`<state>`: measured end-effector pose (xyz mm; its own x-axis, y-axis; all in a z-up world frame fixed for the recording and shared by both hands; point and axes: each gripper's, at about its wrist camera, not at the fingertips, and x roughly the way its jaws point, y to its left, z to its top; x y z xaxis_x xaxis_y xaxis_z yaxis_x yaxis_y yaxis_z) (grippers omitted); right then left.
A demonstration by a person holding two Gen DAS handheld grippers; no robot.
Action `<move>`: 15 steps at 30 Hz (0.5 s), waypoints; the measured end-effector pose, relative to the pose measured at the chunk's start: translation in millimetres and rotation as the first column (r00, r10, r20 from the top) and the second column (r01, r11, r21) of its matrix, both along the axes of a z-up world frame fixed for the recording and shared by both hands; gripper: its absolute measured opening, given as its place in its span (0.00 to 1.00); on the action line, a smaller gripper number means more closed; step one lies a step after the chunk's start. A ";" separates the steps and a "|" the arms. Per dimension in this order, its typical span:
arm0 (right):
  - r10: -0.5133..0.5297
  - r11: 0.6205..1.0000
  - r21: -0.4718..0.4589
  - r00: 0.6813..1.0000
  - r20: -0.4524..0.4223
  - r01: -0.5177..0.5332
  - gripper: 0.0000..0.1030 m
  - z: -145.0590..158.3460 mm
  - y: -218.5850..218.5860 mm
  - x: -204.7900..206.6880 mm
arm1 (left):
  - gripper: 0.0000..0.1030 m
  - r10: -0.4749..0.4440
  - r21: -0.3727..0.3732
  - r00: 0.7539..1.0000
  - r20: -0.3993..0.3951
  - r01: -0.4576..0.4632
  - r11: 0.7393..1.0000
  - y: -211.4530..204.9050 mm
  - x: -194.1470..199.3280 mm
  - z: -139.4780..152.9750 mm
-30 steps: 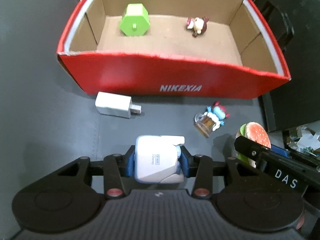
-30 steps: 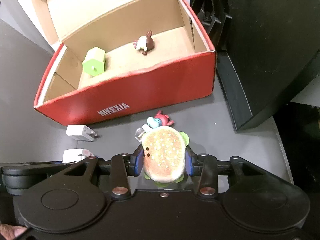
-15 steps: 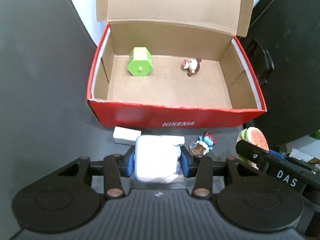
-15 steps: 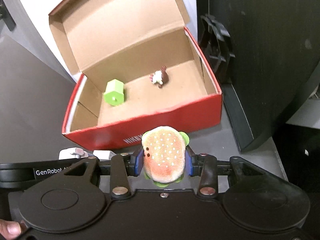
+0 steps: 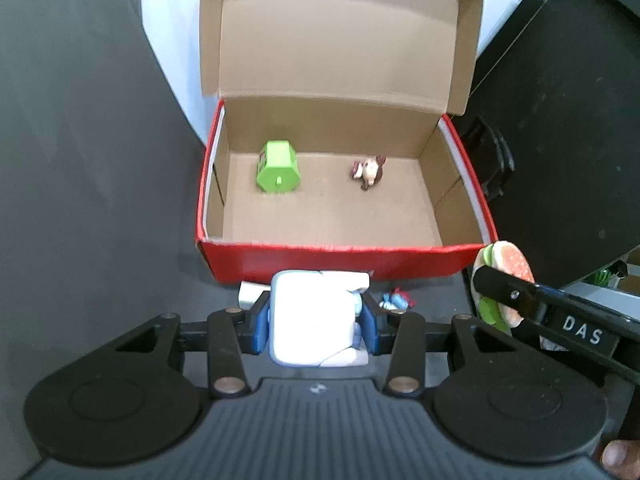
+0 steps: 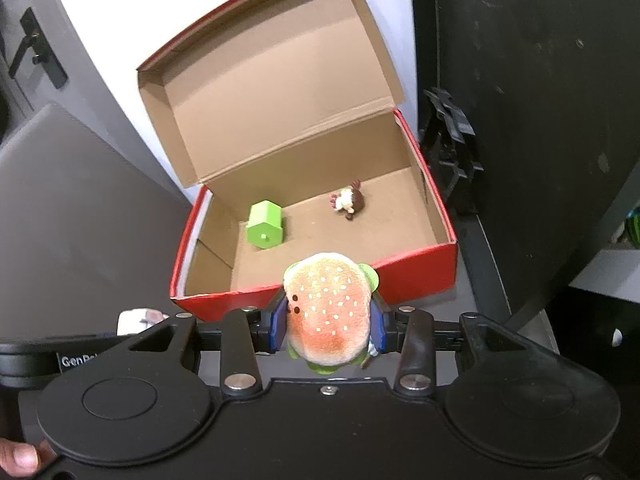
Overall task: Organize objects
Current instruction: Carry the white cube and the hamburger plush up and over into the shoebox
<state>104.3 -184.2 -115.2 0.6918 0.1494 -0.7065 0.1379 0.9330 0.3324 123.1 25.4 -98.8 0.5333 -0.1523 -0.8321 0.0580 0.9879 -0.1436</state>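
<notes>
An open red shoe box [image 5: 340,258] [image 6: 416,270] stands ahead, lid up. Inside lie a green hexagonal block [image 5: 277,167] [image 6: 265,225] and a small brown figurine [image 5: 369,168] [image 6: 347,201]. My left gripper [image 5: 316,320] is shut on a white charger block [image 5: 316,316], held in the air before the box's front wall. My right gripper [image 6: 327,320] is shut on a plush hamburger [image 6: 327,307], held at the box's front rim; the hamburger also shows in the left wrist view [image 5: 506,284].
On the dark table before the box lie a second white charger [image 5: 250,292] [image 6: 138,317] and a small blue and red figurine [image 5: 396,300], both partly hidden. A black cabinet [image 5: 560,120] stands right of the box. A white wall rises behind the lid.
Both grippers have risen and drawn back with their loads. The box now sits lower and smaller in view, with its floor and raised lid fully visible.
</notes>
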 end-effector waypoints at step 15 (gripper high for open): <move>0.026 1.000 -0.004 0.998 0.063 -0.026 0.39 26.2 -4.1 -4.2 | 0.42 -0.038 0.010 0.997 0.063 0.037 0.999 3.6 -1.1 33.7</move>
<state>100.1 -188.3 -89.0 0.7310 0.1656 -0.6620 0.0925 0.9371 0.3366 122.0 29.0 -65.1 0.5785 -0.1663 -0.7985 0.1038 0.9860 -0.1302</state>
